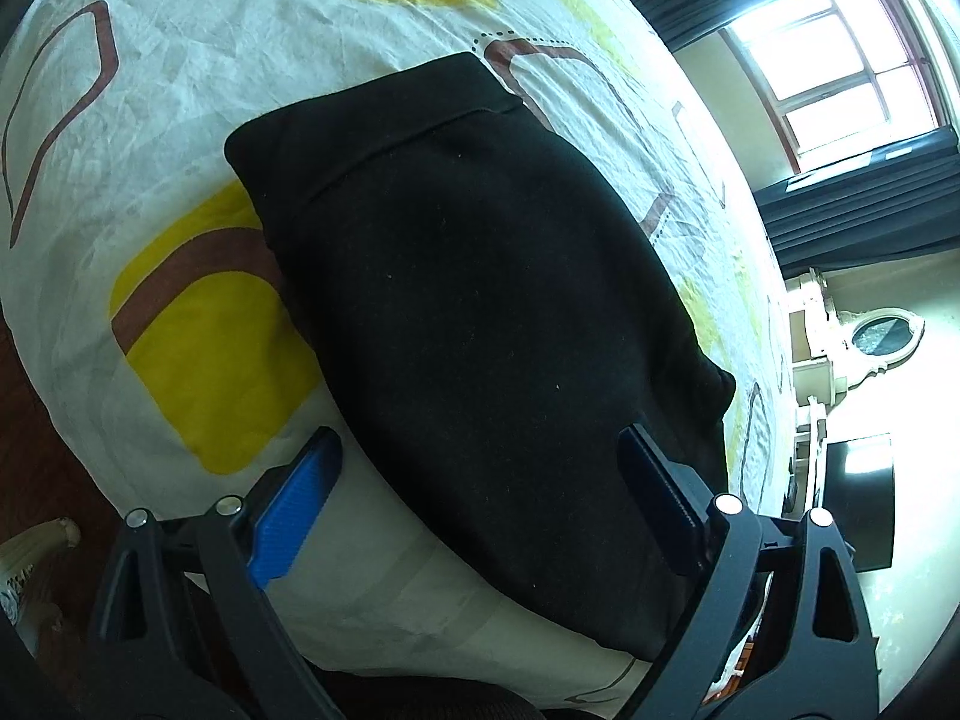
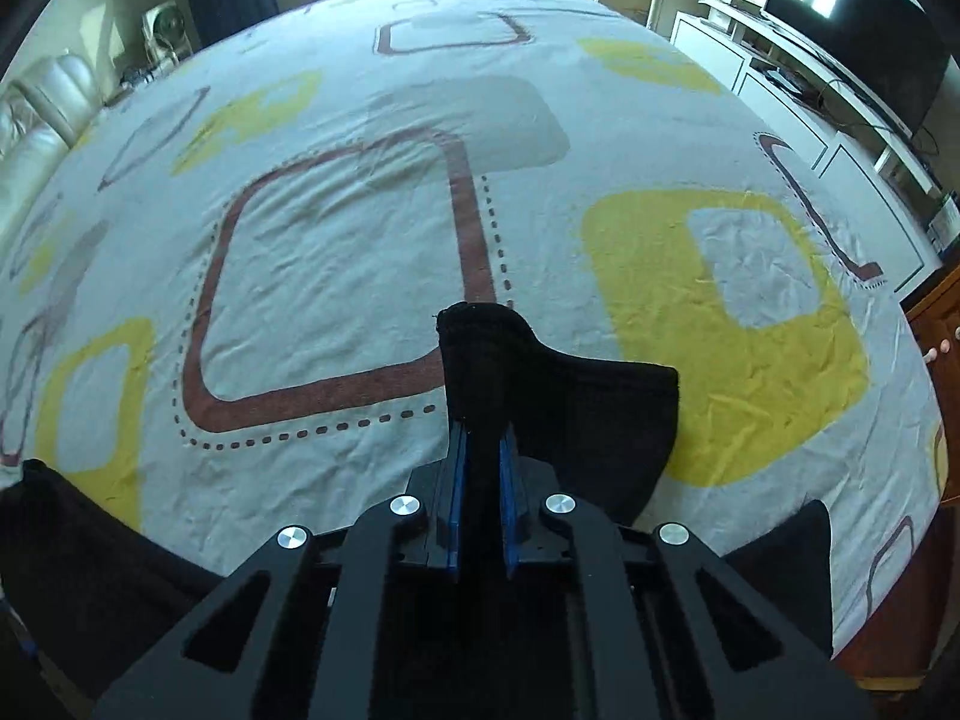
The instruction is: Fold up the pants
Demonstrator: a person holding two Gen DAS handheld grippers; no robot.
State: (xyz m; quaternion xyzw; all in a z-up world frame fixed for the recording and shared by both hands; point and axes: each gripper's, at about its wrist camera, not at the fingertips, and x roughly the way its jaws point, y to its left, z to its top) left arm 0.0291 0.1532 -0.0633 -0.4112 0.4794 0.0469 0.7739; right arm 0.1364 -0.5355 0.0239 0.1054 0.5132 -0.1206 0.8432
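The black pants (image 1: 480, 300) lie folded in a thick wad on the patterned bed sheet (image 1: 180, 90). My left gripper (image 1: 486, 480) is open, its blue pads wide apart on either side of the wad's near end, just above it. My right gripper (image 2: 483, 456) is shut on a bunched end of the black pants (image 2: 540, 396), which sticks up past the fingertips and hangs to the right above the sheet (image 2: 336, 276). More black cloth shows at the lower left and lower right of the right wrist view.
The bed's sheet has yellow, brown and grey shapes. A window and dark curtains (image 1: 870, 204) are beyond the bed. A white cabinet with a TV (image 2: 858, 18) stands at the right, a cushioned headboard (image 2: 36, 114) at the left, a wooden bed frame (image 2: 936, 324) at the right edge.
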